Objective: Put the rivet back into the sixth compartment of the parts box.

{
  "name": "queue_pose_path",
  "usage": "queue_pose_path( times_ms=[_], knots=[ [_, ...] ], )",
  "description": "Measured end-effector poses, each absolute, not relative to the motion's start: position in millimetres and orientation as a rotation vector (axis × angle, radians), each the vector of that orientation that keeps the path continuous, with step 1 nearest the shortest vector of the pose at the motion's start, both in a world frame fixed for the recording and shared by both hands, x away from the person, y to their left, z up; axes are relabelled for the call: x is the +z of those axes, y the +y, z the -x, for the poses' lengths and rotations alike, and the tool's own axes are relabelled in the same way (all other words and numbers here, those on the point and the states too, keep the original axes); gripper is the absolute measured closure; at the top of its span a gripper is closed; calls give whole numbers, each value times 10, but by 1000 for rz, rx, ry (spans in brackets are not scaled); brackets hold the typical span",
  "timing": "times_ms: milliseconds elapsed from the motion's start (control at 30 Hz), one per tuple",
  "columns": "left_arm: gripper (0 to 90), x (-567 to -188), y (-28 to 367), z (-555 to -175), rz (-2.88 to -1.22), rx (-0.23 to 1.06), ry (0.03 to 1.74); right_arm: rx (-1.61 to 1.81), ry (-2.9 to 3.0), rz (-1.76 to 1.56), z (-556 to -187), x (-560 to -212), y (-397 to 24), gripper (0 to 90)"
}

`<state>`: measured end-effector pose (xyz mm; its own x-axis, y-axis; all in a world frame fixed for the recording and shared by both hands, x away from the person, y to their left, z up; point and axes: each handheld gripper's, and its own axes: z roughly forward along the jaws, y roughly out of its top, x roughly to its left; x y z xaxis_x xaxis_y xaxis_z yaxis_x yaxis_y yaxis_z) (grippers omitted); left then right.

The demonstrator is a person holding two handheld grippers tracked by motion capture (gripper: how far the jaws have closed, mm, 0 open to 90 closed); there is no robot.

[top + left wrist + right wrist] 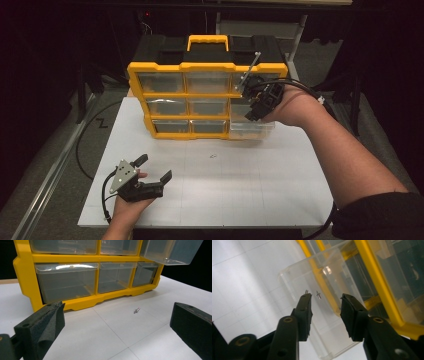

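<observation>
- Right gripper – black jaws parted, holding nothing, above the pulled-out clear plastic drawer; small metal screw between its tips.
- Left gripper wide open, empty, over the smooth white table.
- Yellow organizer with 9 drawers; dark room.

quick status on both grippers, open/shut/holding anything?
Left gripper: open, holding nothing, resting low over the white table.
Right gripper: open, nothing gripped, above the pulled-out clear plastic drawer.

1 organizer, 9 drawers, 2 grippers, prob 3 small screws.
</observation>
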<state>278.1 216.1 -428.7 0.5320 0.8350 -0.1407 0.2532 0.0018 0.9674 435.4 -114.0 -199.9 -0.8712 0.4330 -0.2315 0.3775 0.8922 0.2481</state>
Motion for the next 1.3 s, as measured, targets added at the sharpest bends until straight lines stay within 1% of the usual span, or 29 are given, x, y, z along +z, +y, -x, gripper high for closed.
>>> queue_pose_path(
  times_ms=[167, 333, 367, 467, 667, 900, 1300],
  knots=[
    [4, -4291, 2151, -2783, -1551, 591, 965, 293, 2790, -595, -4220, -1983, -1156, 555],
    [4, -4294, 2145, -2784, -1556, 591, 964, 309, 2803, -583, -4098, -2002, -1171, 473],
    [4, -4295, 2145, -2783, -1556, 591, 964, 315, 2813, -600, -4065, -2020, -1181, 441],
    [4, -4294, 2145, -2781, -1555, 592, 964, 291, 2822, -590, -4003, -2072, -1194, 385],
    [4, -4295, 2145, -2782, -1556, 592, 965, 292, 2842, -575, -3883, -2205, -1224, 302],
    [4, -4297, 2143, -2782, -1554, 591, 968, 296, 2863, -570, -3783, -2424, -1233, 231],
    [4, -4300, 2140, -2785, -1554, 590, 968, 289, 2900, -581, -3695, -2905, -1282, 159]
  ],
)
